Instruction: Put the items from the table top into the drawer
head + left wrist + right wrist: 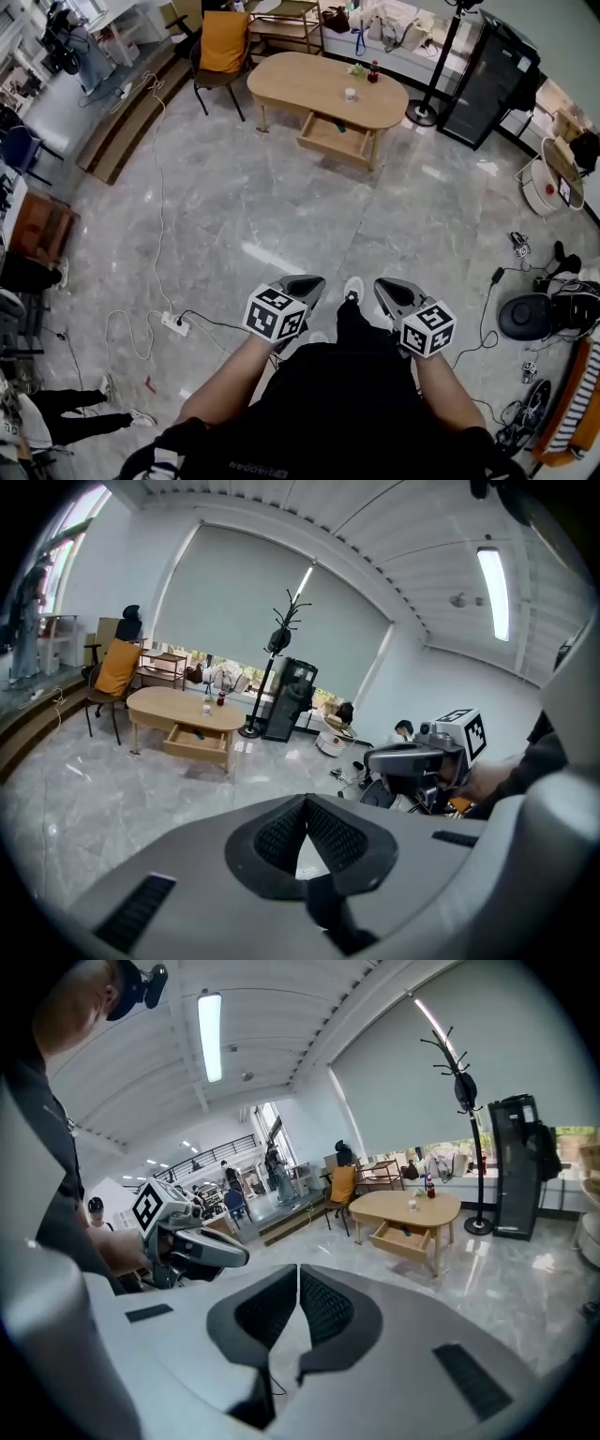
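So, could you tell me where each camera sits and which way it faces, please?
Head view: on the person's head, looking steeply down at the floor and ahead to the table; the left gripper, the right gripper and dark clothing show.
Left gripper view: on the left gripper, looking along its shut jaws toward the table; the right gripper shows at right.
Right gripper view: on the right gripper, facing the table; the left gripper shows at left.
Shared: all three see the table's open drawer.
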Available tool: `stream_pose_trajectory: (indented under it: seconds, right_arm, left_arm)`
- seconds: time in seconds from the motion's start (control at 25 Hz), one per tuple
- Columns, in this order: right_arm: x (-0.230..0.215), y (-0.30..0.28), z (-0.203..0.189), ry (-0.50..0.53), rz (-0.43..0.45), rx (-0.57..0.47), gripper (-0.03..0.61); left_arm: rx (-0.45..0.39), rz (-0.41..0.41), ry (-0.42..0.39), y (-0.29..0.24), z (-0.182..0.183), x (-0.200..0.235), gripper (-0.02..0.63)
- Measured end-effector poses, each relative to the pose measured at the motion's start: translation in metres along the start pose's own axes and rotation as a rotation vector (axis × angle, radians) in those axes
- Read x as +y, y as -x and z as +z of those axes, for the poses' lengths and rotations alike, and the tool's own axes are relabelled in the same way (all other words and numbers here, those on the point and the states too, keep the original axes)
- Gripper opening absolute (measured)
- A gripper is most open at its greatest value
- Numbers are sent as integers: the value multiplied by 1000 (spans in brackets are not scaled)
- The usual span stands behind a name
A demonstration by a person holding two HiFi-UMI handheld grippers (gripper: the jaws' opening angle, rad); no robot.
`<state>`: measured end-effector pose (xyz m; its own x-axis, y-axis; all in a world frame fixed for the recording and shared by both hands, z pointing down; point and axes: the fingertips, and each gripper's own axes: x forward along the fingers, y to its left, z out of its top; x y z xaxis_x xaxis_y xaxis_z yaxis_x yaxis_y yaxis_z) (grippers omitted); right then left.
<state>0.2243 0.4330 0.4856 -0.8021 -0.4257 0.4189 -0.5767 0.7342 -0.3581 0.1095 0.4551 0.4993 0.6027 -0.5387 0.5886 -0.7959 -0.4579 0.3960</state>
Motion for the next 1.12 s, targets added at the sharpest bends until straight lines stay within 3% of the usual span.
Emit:
stream_pose_trajectory:
  seconds: [0.2, 0.48, 0.6, 0.76, 0.92, 1.12]
  right_arm:
    - [-50, -51, 48, 0, 59, -8, 5]
    - [-116, -105, 121, 61, 144, -20, 5]
    - [-142, -119, 133, 73, 141, -4, 5]
    - [-162, -132, 131, 17, 140, 27, 5]
    - [-177, -158, 124, -21, 123, 66, 5]
    - [-209, -204, 156, -23, 76, 71, 5]
  left_arm:
    - [20, 78, 4, -20, 44, 47, 5]
    - [-80, 125, -20, -61, 151, 89, 5]
    - [-76, 135, -12, -80, 166, 99, 5]
    - [-17, 108, 20, -100, 165, 108, 5]
    - [15, 105, 47, -113, 172, 143, 5]
    - [4, 65, 23, -140, 221, 202, 5]
